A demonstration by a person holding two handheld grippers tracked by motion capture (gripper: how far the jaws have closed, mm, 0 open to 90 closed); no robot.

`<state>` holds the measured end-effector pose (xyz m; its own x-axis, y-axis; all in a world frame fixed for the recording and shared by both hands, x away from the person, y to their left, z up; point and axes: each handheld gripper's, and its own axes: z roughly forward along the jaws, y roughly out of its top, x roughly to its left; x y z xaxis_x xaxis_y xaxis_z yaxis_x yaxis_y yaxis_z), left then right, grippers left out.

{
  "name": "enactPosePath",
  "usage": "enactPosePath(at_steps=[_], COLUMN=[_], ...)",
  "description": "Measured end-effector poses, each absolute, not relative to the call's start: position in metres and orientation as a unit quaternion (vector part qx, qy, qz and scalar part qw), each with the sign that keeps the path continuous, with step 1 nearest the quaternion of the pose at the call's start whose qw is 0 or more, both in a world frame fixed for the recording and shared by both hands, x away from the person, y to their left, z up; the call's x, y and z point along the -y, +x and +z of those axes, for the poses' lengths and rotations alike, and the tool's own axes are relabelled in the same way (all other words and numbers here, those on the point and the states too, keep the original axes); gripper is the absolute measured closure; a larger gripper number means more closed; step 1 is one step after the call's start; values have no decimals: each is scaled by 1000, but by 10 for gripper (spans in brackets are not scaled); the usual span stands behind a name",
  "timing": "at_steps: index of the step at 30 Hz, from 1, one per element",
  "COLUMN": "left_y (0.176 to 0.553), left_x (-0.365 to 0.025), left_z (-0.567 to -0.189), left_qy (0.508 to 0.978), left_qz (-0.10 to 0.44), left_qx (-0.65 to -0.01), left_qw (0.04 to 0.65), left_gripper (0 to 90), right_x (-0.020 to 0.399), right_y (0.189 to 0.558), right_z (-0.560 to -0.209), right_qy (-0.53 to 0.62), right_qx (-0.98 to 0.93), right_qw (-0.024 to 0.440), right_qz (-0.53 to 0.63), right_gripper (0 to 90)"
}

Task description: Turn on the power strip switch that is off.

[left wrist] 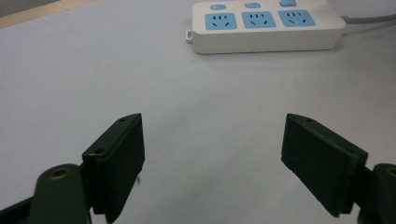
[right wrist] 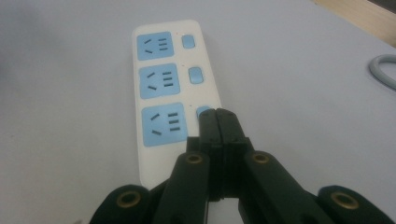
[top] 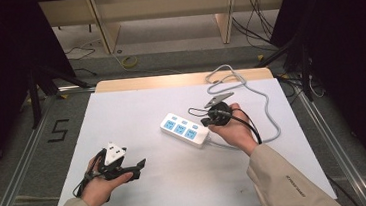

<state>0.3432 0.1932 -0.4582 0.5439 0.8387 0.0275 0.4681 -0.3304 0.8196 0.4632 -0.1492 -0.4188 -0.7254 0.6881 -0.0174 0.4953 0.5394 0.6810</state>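
White with three blue sockets, the power strip [top: 185, 130] lies flat on the pale tabletop [top: 168, 184], slightly right of centre in the high view, angled from upper left to lower right. Its grey cord [top: 266, 106] leaves the lower-right end and loops toward the upper right of the frame. Each socket has a blue switch [right wrist: 194, 74] beside it.

The right gripper [top: 208, 121] is at the centre right of the high view, at the strip's right end. In the right gripper view its jaws are pressed together with nothing between them, and the tip [right wrist: 218, 116] sits over the nearest switch at the lower centre of the frame; contact with that switch cannot be confirmed.

The left gripper [top: 131, 168] is at the lower left of the high view, well apart from the power strip. In the left gripper view its jaws stand wide apart over bare tabletop, holding nothing, with the strip [left wrist: 266, 25] at the upper right of that frame.
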Motion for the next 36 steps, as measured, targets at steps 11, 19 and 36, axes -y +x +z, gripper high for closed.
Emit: enactPosePath(at_steps=[11,19,36], left_y=[343,343,343], left_x=[-193,-193,-192], left_z=[-458,-458,-458], left_qy=[783,783,784], left_qz=[232,232,232], left_qx=[-416,-416,-414], left_qw=[400,400,400], left_gripper=[210,209,210], right_x=[143,138,125], right_y=[469,474,488], right_z=[-420,-421,-421], right_qy=[341,346,345], right_qx=[-869,-871,-879], right_qw=[140,132,119], right_qz=[330,322,307], right_gripper=[900,900,900])
